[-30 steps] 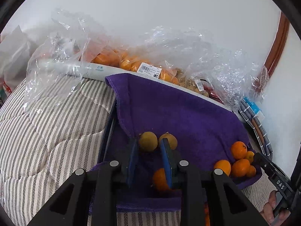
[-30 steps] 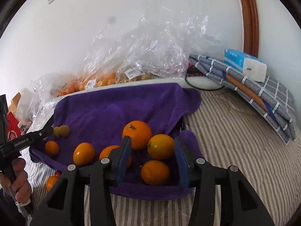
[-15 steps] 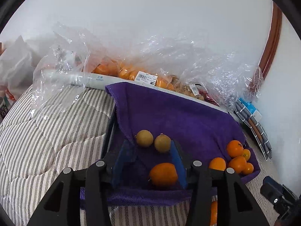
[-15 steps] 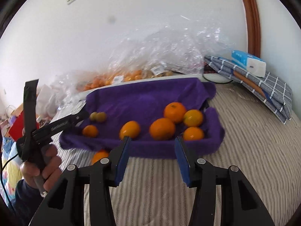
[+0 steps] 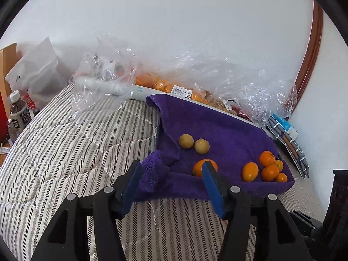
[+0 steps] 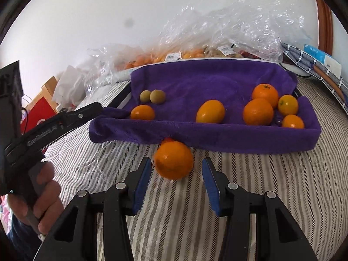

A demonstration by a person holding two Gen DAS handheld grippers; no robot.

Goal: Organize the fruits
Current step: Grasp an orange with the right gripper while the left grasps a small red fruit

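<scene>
A tray lined with a purple towel (image 5: 217,187) (image 6: 217,134) sits on the striped bedspread. On the towel lie two yellow-green fruits (image 5: 193,143) (image 6: 152,96), a lone orange (image 5: 199,167) (image 6: 142,112) and a cluster of oranges (image 5: 269,169) (image 6: 258,111). My left gripper (image 5: 171,169) hovers just short of the tray's near-left corner. Its jaws are opening, with only towel showing between them. My right gripper (image 6: 176,165) is open around a loose orange (image 6: 174,159) on the bedspread in front of the tray. Its pads stand clear of the fruit.
Clear plastic bags of fruit (image 5: 165,84) (image 6: 217,43) line the wall behind the tray. Bottles (image 5: 17,117) stand at the far left, and a folded checked cloth with a blue box (image 6: 315,63) lies at the right. A hand (image 6: 43,195) holds the left tool.
The left jaws opened and drew back from the tray, leaving an orange on the towel. The right gripper pulled back out of the tray and now frames a loose orange on the bedspread.
</scene>
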